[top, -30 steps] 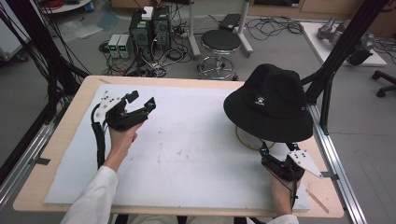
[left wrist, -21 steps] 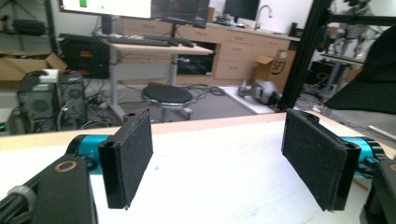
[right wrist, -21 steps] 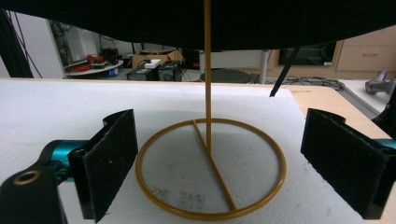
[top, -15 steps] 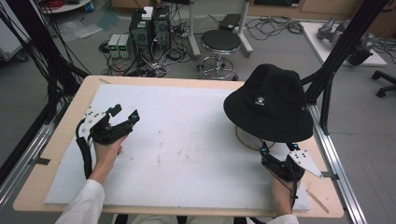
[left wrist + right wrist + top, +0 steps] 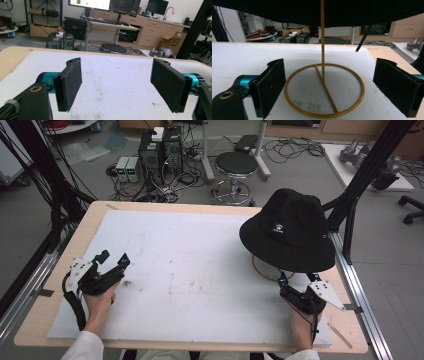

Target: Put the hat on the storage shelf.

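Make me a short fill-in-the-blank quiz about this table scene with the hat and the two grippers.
1. The black hat sits on a gold ____ with a ring base.
2. The right gripper is ____, its fingers either side of the stand.
3. The left gripper holds ____.
4. The table has a ____ mat on top.

Missing words: stand; open; nothing; white

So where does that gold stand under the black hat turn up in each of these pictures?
High view: gold stand, ring base peeking out below the black hat, right side.
Left gripper view: not in it.
Right gripper view: centre, ring and upright pole beneath the hat brim.
Shared landmark: the white table mat.
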Action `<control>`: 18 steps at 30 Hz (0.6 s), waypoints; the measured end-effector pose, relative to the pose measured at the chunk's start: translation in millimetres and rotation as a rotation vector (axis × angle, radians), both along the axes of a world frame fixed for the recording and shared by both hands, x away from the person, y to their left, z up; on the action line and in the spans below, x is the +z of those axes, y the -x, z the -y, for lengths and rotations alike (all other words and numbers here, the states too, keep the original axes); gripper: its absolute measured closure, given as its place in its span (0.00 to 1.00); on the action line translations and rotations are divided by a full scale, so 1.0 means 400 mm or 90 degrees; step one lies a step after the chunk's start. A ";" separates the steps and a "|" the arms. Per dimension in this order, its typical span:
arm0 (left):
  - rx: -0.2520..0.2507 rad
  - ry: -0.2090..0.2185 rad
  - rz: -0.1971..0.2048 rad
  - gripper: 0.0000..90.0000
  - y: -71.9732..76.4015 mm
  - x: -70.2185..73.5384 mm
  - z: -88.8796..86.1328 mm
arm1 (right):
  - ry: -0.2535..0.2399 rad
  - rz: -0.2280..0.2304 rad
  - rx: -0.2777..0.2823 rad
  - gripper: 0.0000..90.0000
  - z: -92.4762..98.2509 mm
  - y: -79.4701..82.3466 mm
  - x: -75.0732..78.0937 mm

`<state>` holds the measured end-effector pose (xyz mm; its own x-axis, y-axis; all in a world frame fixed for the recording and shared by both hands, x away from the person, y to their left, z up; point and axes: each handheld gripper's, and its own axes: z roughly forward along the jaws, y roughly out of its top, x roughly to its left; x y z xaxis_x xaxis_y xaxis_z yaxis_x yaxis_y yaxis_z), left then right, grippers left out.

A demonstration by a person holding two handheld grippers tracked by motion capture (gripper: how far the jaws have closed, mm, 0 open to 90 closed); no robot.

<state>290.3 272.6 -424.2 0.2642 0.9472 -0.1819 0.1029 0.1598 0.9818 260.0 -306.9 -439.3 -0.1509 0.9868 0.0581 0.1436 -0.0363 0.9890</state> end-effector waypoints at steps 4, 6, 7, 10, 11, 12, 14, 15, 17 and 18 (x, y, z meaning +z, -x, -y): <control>0.006 -0.007 0.005 0.28 0.019 0.000 -0.013 | 0.002 -0.002 0.004 0.11 -0.001 -0.003 0.000; 0.011 -0.003 0.008 0.28 0.028 0.003 -0.020 | 0.001 -0.002 0.006 0.11 -0.003 -0.005 0.000; 0.011 -0.003 0.008 0.28 0.028 0.003 -0.020 | 0.003 -0.001 0.007 0.11 -0.004 -0.007 0.000; 0.017 0.001 0.010 0.28 0.036 0.004 -0.029 | 0.001 -0.003 0.010 0.11 -0.008 -0.010 0.000; 0.017 0.002 0.011 0.28 0.039 0.003 -0.032 | 0.006 -0.001 0.012 0.11 -0.008 -0.013 0.001; 0.018 0.002 0.010 0.28 0.041 0.002 -0.034 | 0.007 -0.001 0.013 0.11 -0.011 -0.014 0.000; 0.021 0.002 0.009 0.28 0.044 0.001 -0.037 | 0.008 -0.001 0.018 0.11 -0.014 -0.018 0.001; 0.021 0.000 0.009 0.28 0.045 0.001 -0.038 | 0.008 -0.001 0.018 0.11 -0.014 -0.018 0.001; 0.022 0.000 0.009 0.29 0.047 0.001 -0.040 | 0.008 -0.001 0.017 0.11 -0.015 -0.019 0.001; 0.022 0.001 0.008 0.29 0.047 0.001 -0.039 | 0.009 -0.001 0.017 0.11 -0.015 -0.019 0.001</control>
